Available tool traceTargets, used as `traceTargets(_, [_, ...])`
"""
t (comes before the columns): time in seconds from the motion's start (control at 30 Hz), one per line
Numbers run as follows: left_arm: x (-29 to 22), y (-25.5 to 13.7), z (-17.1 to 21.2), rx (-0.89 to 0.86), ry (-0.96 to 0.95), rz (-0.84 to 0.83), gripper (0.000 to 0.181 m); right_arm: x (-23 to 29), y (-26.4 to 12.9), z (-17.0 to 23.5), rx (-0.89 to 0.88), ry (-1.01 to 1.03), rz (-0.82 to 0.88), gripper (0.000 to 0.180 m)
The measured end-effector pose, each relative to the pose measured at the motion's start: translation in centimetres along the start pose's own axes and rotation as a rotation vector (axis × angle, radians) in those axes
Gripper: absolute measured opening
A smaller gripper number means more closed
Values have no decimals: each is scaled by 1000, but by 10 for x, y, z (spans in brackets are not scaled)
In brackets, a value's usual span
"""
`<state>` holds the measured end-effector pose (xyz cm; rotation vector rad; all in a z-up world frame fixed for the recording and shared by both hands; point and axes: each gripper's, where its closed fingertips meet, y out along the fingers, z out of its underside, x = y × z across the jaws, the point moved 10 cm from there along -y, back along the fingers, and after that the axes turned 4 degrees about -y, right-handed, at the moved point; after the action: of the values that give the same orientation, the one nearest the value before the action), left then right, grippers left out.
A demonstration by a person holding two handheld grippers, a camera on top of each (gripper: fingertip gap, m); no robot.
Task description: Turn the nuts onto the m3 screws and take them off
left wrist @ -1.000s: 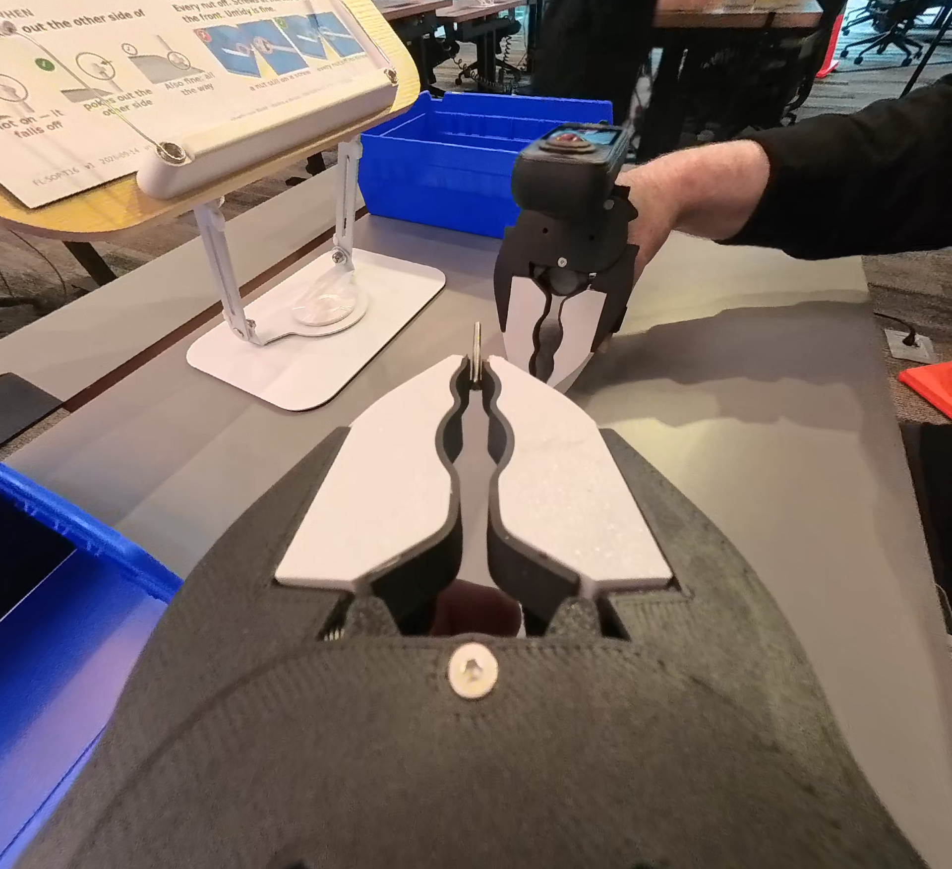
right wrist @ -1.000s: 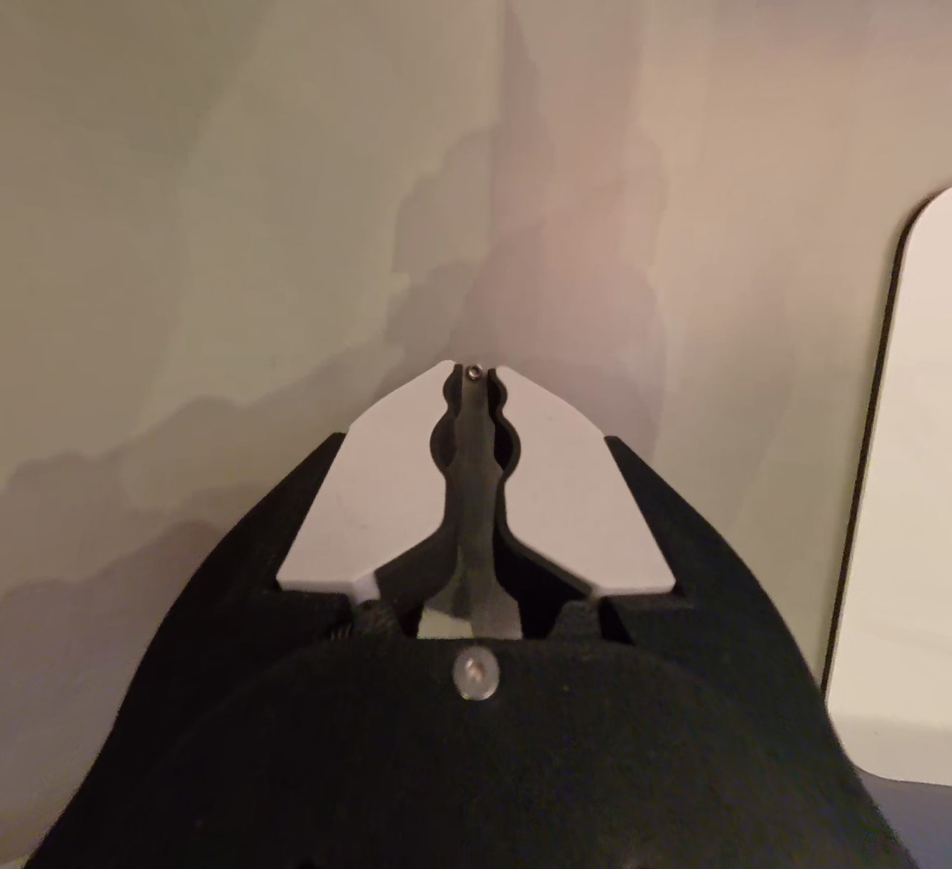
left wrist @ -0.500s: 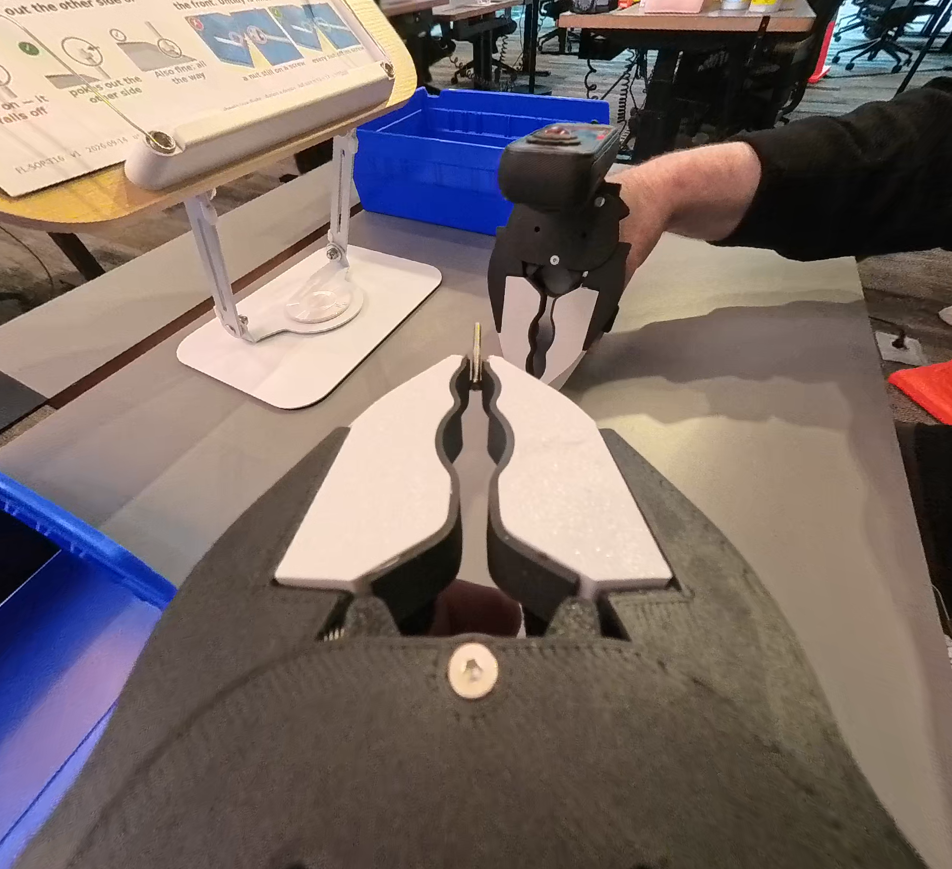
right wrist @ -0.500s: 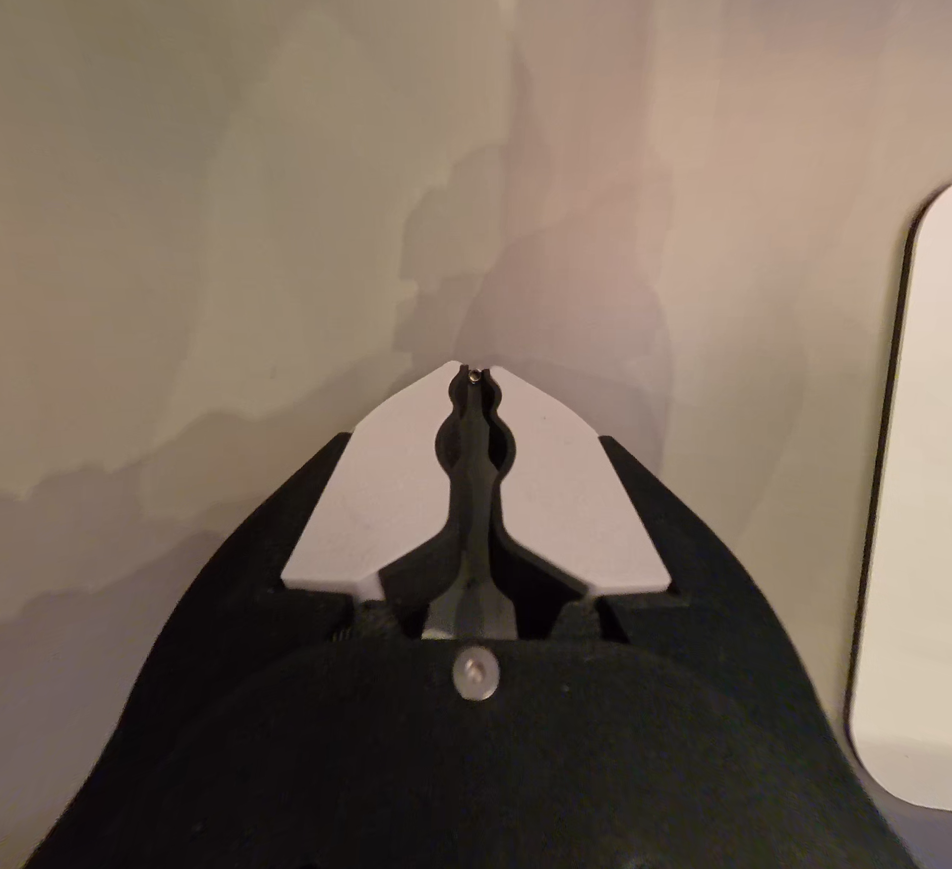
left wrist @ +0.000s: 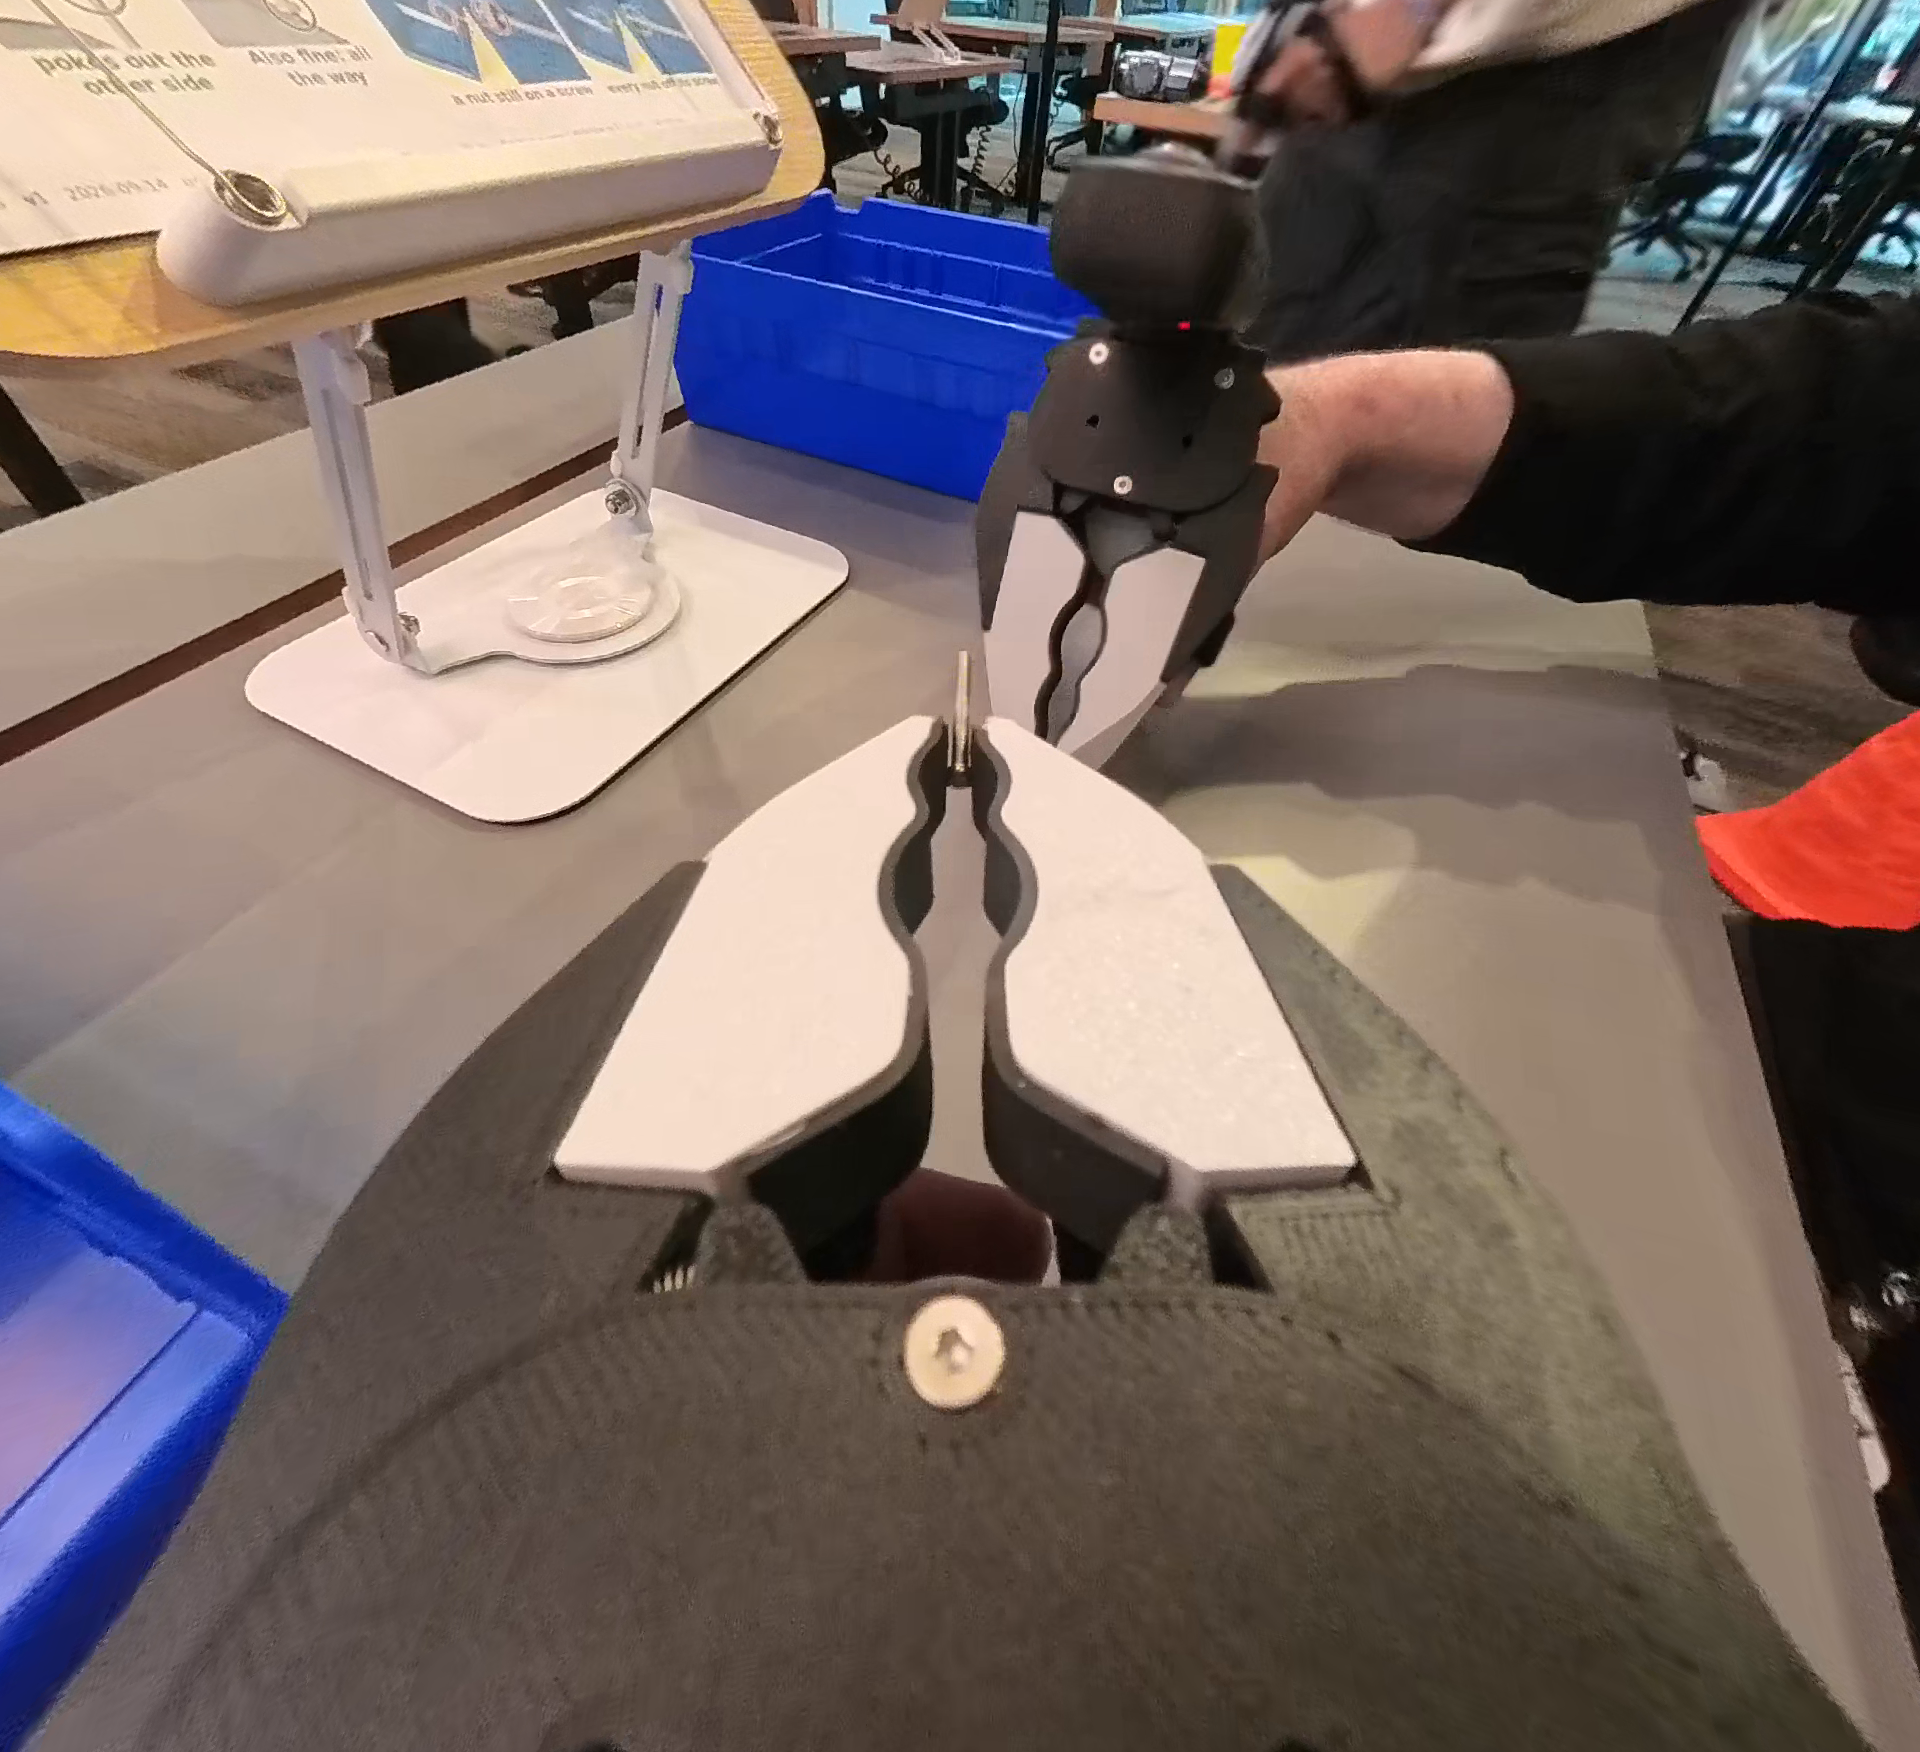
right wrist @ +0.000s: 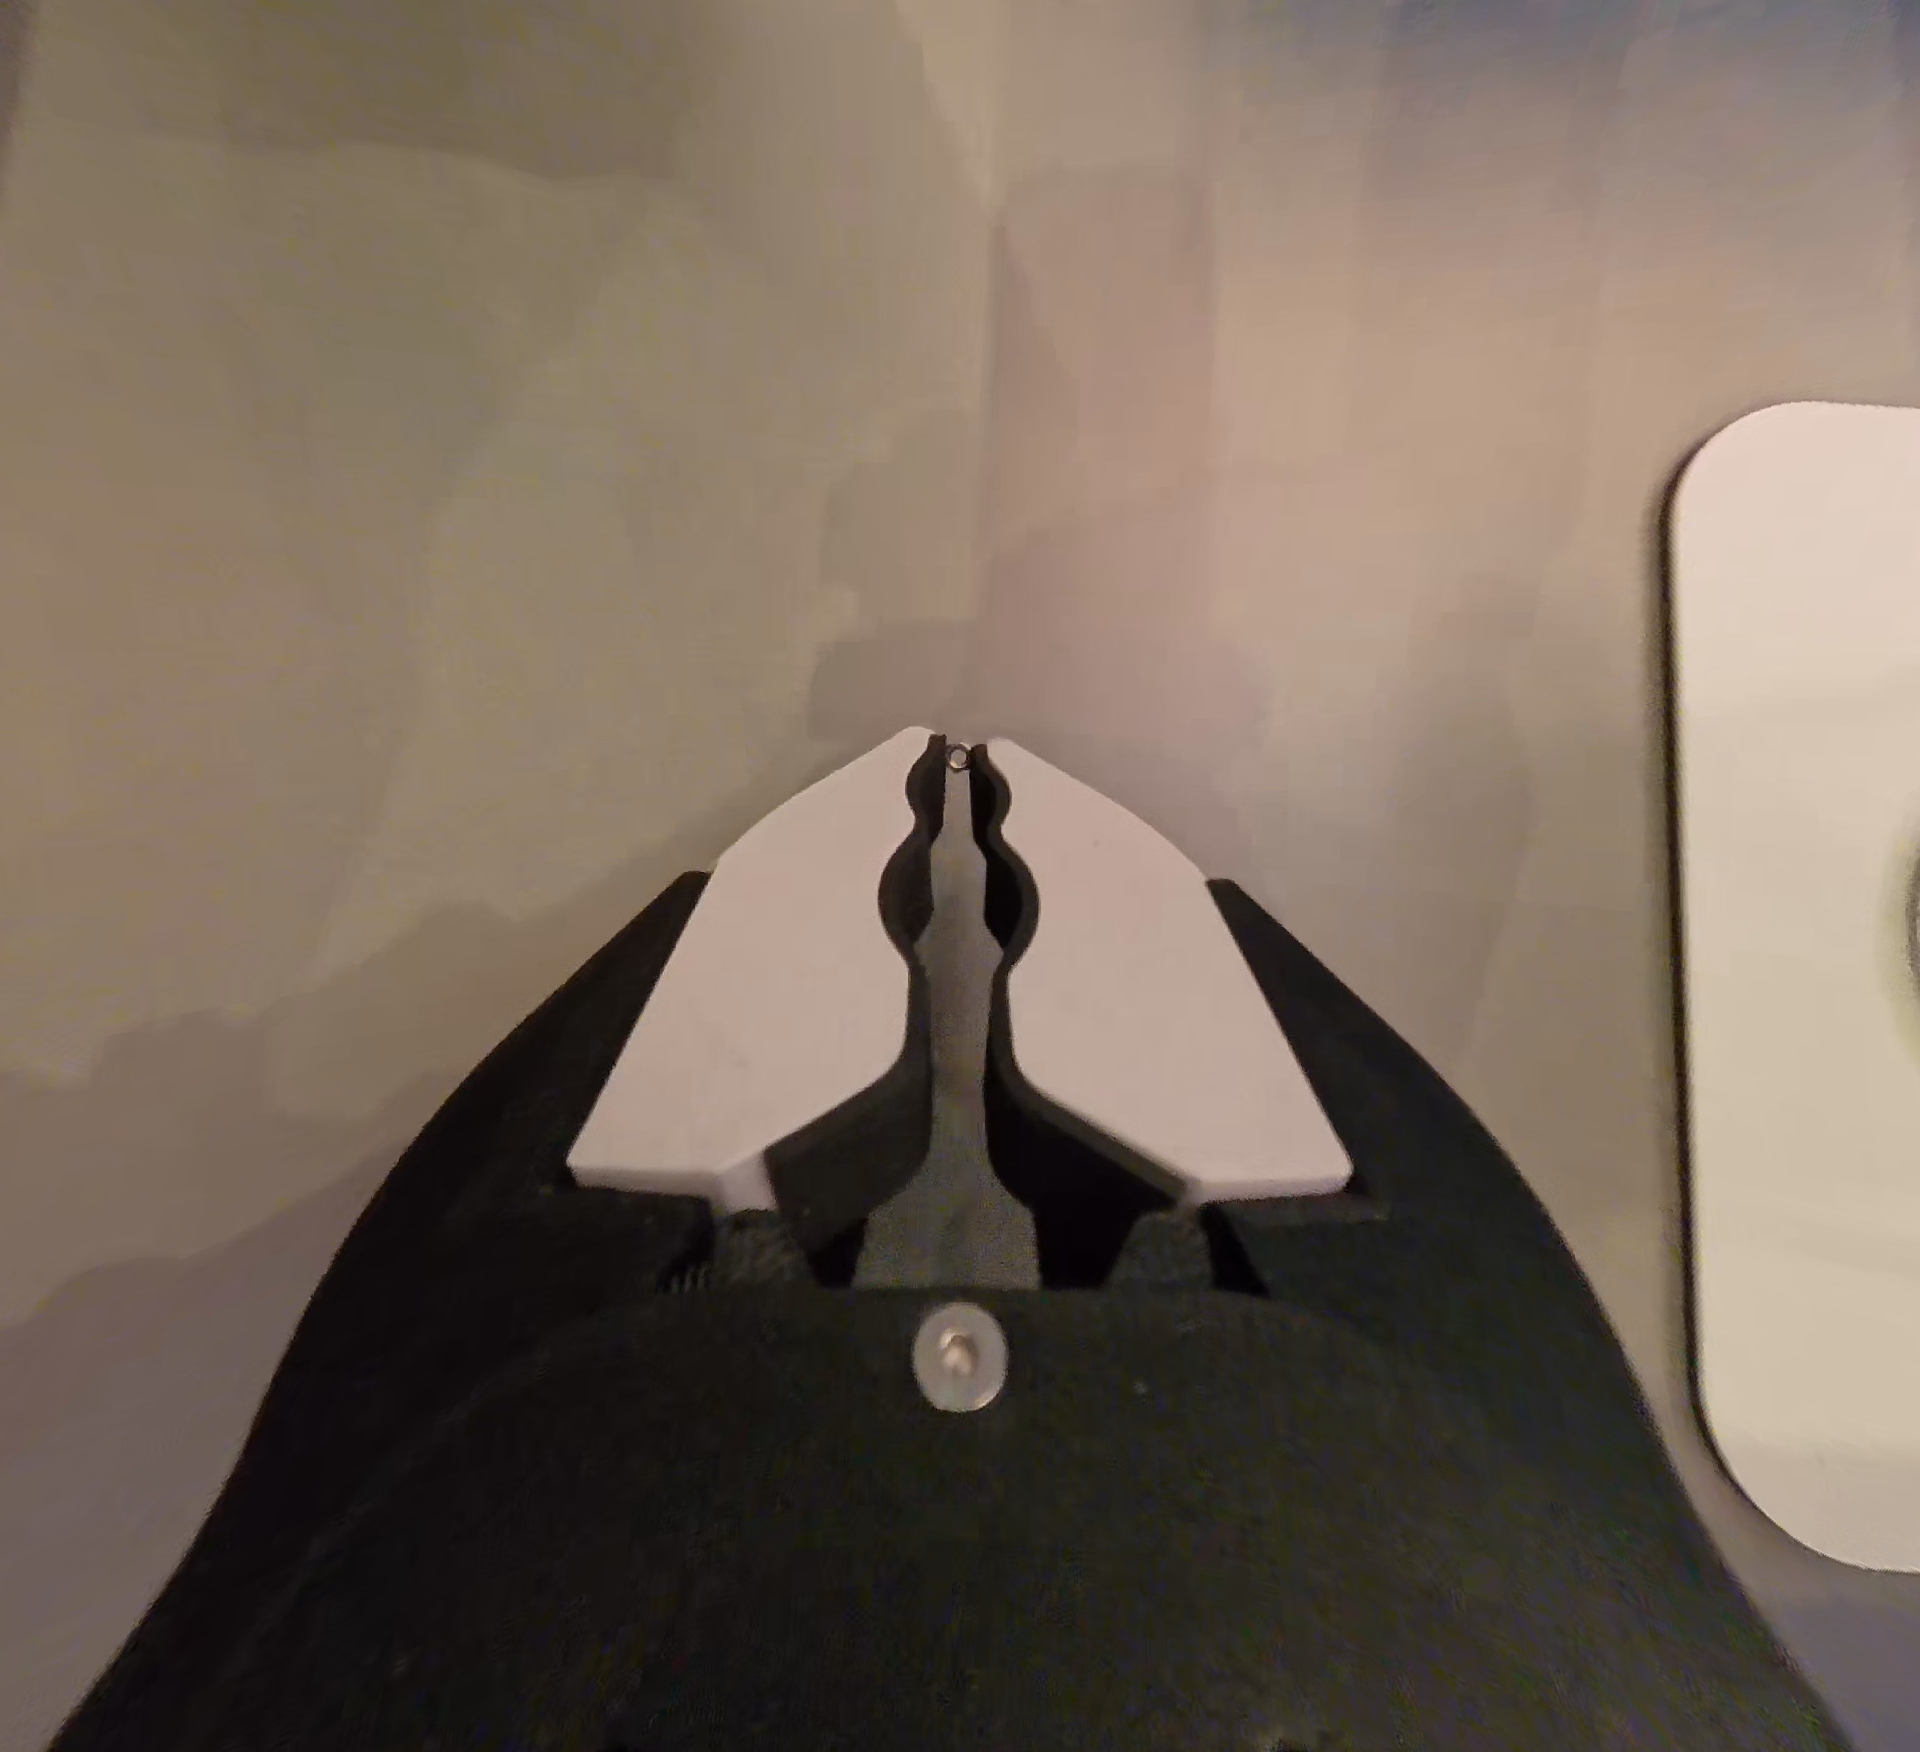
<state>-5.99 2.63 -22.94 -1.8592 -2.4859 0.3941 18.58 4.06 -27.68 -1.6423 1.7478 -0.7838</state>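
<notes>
My left gripper point(left wrist: 961, 734) is shut on a small metal screw point(left wrist: 962, 703) that stands upright out of its tips, above the grey table point(left wrist: 1403, 923). My right gripper point(right wrist: 958, 746) is shut on a tiny nut point(right wrist: 958, 755) at its tips and points down at the table. In the left wrist view the right gripper point(left wrist: 1075, 736) hangs just right of and beyond the screw, tips down, held by a hand point(left wrist: 1361, 445) in a black sleeve. The nut is hidden in that view.
A white stand base point(left wrist: 540, 663) holds an instruction board point(left wrist: 343, 40) at left; it also shows in the right wrist view point(right wrist: 1808, 975). A blue bin point(left wrist: 873, 362) stands behind, another blue bin point(left wrist: 94, 1287) at near left. A person point(left wrist: 1507, 40) stands beyond the table. An orange object point(left wrist: 1829, 840) lies at right.
The right gripper has lifted off the table with the nut and tilted; its view now shows more of the table and a blue bin edge. A person has come into view behind.
</notes>
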Motion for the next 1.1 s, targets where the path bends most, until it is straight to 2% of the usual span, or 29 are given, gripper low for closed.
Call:
traceTargets(0.03, [0, 1, 0, -6, -8, 4, 3, 1, -4, -2, -24, 0, 6, 4])
traceTargets(0.53, [3, 5, 0, -139, -198, 133, 3, 15, -69, -63, -441, -112, 57, 4])
traceTargets(0.93, [-3, 3, -8, -296, -342, 341, 3, 15, -72, -89, -609, -184, 38, 4])
traceTargets(1.1, [-6, 6, -8, -311, -372, 404, 3, 16, -72, -91, -661, -198, 49, 4])
